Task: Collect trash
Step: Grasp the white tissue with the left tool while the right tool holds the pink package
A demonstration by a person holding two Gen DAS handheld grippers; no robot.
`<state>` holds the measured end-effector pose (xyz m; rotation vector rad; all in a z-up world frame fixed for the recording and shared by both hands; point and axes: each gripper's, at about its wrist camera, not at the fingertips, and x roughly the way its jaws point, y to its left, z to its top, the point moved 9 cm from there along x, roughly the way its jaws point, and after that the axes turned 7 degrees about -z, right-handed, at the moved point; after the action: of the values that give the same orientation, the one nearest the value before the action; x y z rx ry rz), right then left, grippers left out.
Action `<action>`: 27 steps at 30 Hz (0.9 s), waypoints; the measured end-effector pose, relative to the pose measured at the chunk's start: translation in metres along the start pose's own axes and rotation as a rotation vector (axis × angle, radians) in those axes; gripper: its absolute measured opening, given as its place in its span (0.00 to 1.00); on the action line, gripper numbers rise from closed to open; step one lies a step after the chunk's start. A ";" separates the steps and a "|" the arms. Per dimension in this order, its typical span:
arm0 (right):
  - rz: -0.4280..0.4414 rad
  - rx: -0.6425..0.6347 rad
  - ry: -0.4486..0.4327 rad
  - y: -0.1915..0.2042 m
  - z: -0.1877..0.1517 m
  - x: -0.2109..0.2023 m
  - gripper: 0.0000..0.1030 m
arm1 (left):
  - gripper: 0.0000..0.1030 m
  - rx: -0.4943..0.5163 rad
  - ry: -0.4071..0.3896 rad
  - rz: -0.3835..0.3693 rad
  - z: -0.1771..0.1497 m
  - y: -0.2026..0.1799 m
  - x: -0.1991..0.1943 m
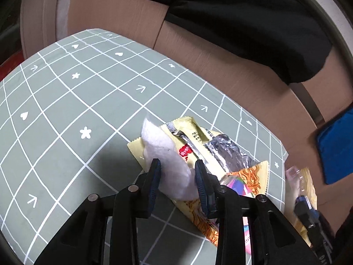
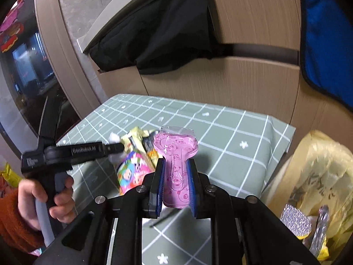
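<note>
My left gripper (image 1: 177,165) is shut on a crumpled white tissue (image 1: 167,154), held just above a yellow noodle wrapper (image 1: 220,154) on the green checked tablecloth (image 1: 77,99). The right wrist view shows the left gripper (image 2: 114,146) with the tissue (image 2: 113,137) over the wrapper pile (image 2: 136,154). My right gripper (image 2: 175,165) is shut on a pink plastic blister pack (image 2: 176,154), held above the table. A yellow trash bag (image 2: 320,176) with foil scraps inside stands at the right.
A colourful cartoon wrapper (image 2: 130,174) lies by the noodle wrapper. Brown cabinets (image 2: 242,84) stand behind the table, with a black cloth (image 2: 158,35) and a blue cloth (image 2: 326,44) hanging over them. The table's right edge (image 2: 289,137) borders the trash bag.
</note>
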<state>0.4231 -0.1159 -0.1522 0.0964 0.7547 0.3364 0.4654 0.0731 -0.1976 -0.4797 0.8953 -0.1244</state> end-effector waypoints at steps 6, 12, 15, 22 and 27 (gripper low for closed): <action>0.011 -0.019 -0.004 0.009 -0.013 -0.005 0.17 | 0.07 0.046 -0.084 0.003 0.002 -0.003 -0.035; -0.002 -0.072 -0.048 0.025 -0.011 -0.030 0.17 | 0.05 0.031 -0.154 -0.004 0.004 -0.002 -0.076; -0.013 -0.087 -0.083 0.031 -0.006 -0.050 0.17 | 0.05 0.039 -0.184 -0.016 0.001 -0.007 -0.099; -0.050 -0.121 -0.148 0.035 -0.001 -0.092 0.17 | 0.05 0.129 -0.260 -0.057 -0.017 -0.047 -0.143; -0.084 -0.101 -0.201 0.021 0.001 -0.125 0.17 | 0.05 0.237 -0.310 -0.101 -0.030 -0.094 -0.170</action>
<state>0.3331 -0.1381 -0.0655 0.0029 0.5406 0.2800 0.3439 0.0299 -0.0485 -0.3115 0.5444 -0.2384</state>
